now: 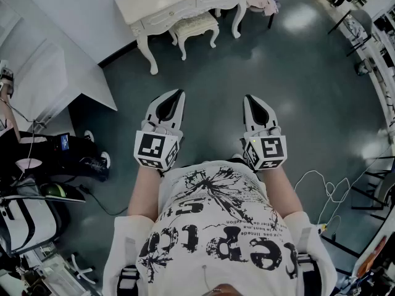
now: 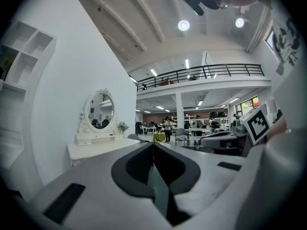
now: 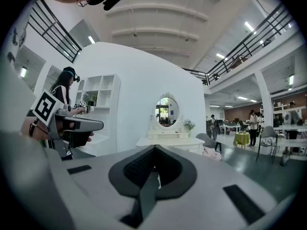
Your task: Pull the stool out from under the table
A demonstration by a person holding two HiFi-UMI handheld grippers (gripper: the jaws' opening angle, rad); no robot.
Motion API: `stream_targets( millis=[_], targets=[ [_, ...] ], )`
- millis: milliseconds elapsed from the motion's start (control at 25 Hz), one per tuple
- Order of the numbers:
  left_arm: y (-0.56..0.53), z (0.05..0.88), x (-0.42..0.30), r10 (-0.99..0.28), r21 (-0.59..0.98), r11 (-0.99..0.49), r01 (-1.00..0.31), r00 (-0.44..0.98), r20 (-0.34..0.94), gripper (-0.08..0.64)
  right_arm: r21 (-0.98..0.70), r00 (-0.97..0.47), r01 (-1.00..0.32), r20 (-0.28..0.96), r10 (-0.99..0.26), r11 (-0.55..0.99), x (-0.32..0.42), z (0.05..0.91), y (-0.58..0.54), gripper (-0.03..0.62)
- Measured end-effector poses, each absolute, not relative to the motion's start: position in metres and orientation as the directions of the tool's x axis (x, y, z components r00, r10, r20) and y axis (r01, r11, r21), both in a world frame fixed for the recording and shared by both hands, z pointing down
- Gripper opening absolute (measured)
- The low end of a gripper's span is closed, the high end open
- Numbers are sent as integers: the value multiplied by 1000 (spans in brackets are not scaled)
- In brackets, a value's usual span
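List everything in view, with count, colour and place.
dressing table: one, white, against the wall, far ahead
stool: one, white, partly under the dressing table
oval mirror: one, white frame, on the dressing table
chair: one, dark, right of the dressing table
shelf unit: one, white, left of the dressing table
cable: one, white, on the floor at right
floor: grey, glossy
other person: one, by the shelf unit, holding a gripper
shirt: one, white with black print, on the wearer
left gripper: one, white and black, shut, empty
right gripper: one, white and black, shut, empty
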State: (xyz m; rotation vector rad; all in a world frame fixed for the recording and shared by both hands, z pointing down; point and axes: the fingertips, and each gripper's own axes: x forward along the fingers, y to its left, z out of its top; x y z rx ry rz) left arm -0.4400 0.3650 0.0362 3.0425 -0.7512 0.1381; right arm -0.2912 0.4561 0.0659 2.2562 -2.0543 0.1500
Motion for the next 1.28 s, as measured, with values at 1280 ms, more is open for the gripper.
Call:
stream_targets(
  millis=[1280],
  targets=[
    [304,102,-385,-518,62,-842,-536,835,185,20,-30,10,-999,245,-969,-17,-220,140,395,255]
  ],
)
